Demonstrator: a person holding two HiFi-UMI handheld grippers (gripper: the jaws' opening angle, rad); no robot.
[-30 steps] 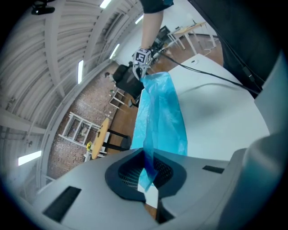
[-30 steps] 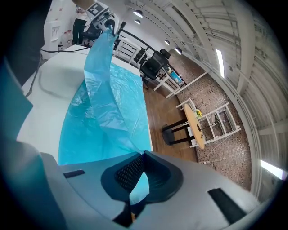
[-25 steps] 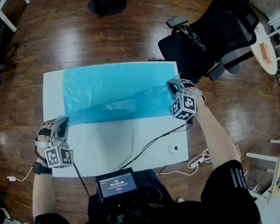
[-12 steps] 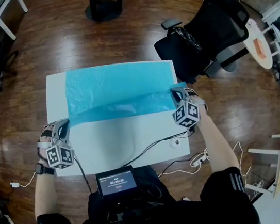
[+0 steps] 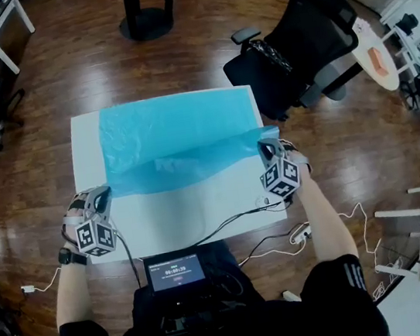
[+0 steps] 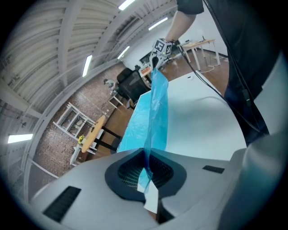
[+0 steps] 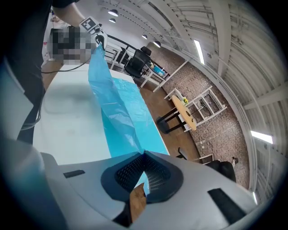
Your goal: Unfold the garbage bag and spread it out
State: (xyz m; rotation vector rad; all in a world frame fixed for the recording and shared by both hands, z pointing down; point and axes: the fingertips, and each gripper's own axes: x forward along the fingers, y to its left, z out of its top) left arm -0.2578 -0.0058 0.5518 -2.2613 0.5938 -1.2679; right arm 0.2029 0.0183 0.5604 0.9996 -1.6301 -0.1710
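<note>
On the white table (image 5: 193, 214), the blue garbage bag (image 5: 177, 133) lies flat, its near edge lifted. The left gripper (image 5: 100, 194) and right gripper (image 5: 265, 145) each pinch a corner.

Toward 6 o'clock, the near half of the white rectangular table (image 5: 170, 216) lies bare for you to pass over, except for a thin black cable (image 5: 225, 220) trailing across it at 5 o'clock. The thin blue plastic garbage bag (image 5: 173, 130) covers the far half at 12. A black office chair (image 5: 293, 41) crowds the table's corner at 2 o'clock.
</note>
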